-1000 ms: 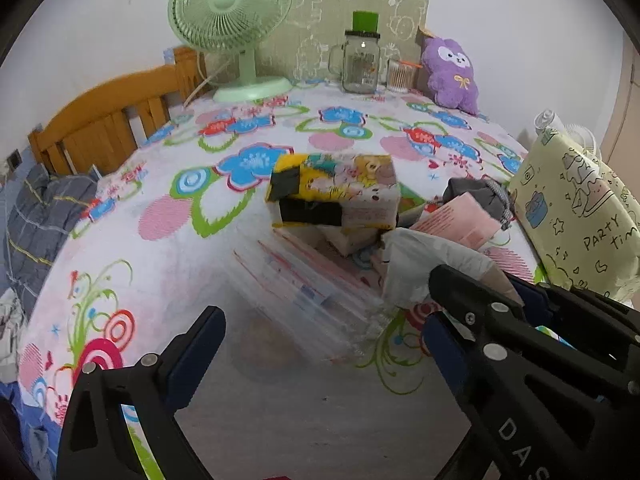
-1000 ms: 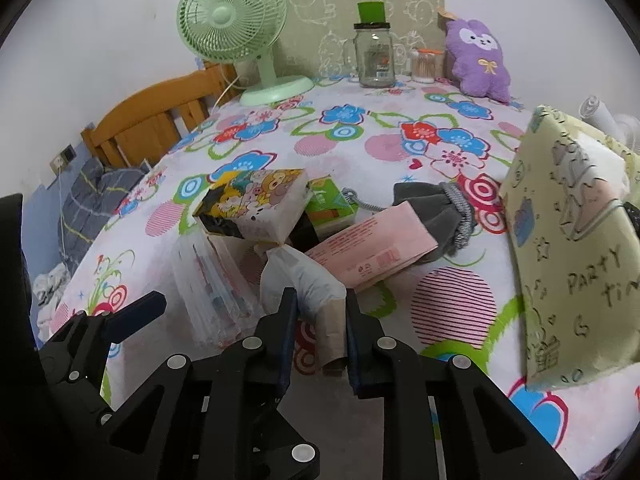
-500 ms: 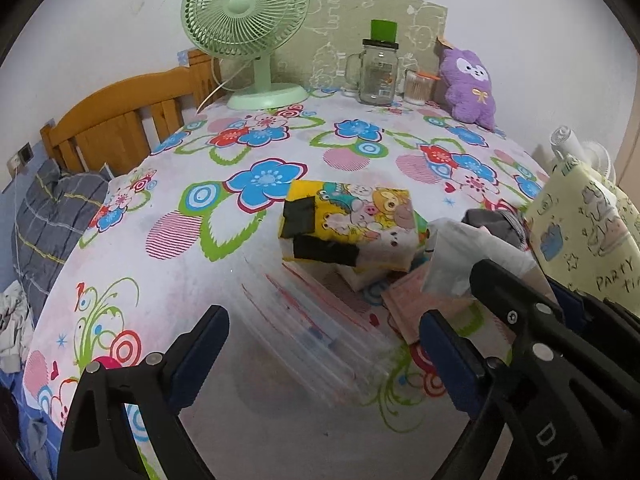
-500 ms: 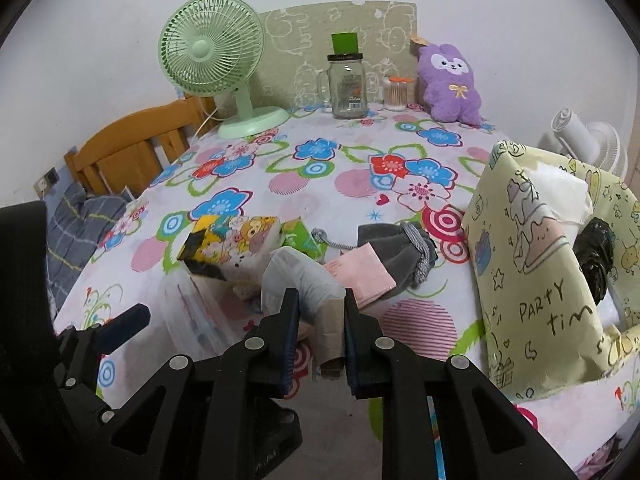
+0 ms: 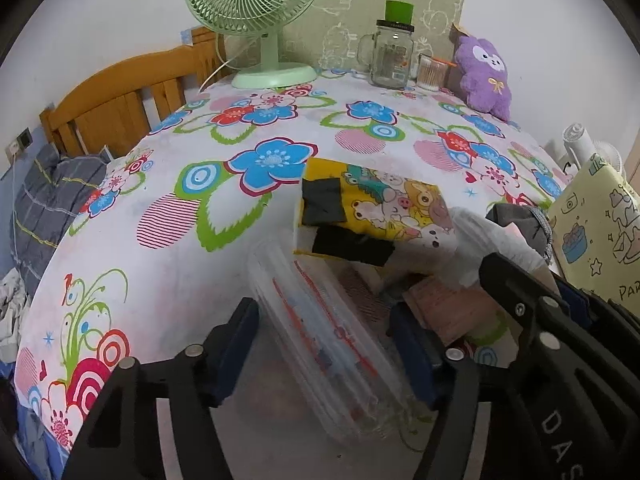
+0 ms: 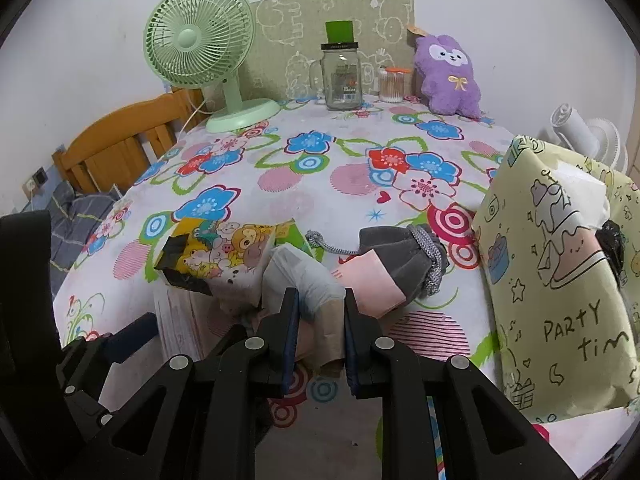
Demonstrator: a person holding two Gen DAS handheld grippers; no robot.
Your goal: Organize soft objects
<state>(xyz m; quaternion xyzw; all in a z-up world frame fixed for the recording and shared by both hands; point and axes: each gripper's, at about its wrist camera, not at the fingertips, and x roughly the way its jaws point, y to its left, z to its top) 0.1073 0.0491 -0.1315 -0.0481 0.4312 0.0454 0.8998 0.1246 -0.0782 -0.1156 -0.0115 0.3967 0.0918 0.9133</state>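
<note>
1. Since the earlier frame the left gripper [image 5: 324,344] has drawn in over the clear bags [image 5: 320,344], which now fill the lower centre of its view; its jaws have just been closing, with the bags between them.
2. Left gripper state: jaws apart, one either side of the bags. Pads not seen pressing; a gap shows at the left finger [image 5: 236,344].
3. Right gripper [image 6: 320,324] state: clamped on a white packet [image 6: 308,284] at lower centre of the right view. The packet rises from between the pads towards the pile.
4. Pile, centre of the right view: a yellow cartoon pack [image 6: 216,252] at left, a pink pack [image 6: 368,284] right of the packet, a grey pouch [image 6: 404,256] with its cord lying on the pink pack's far end.
5. In the left view the cartoon pack [image 5: 372,212] sits just beyond the bags; whether they touch cannot be told.
6. A yellow "PARTY" bag [image 6: 560,280] stands at the right edge, open at the top, with something white and something black inside.
7. All of these rest on the flowered table [image 6: 320,184].
8. Far edge of the table: a green fan [image 6: 200,60] upper left, a glass jar [image 6: 342,80] upper centre, a purple plush [image 6: 448,76] upper right.
9. A wooden headboard [image 5: 120,100] shows at left in both views.
</note>
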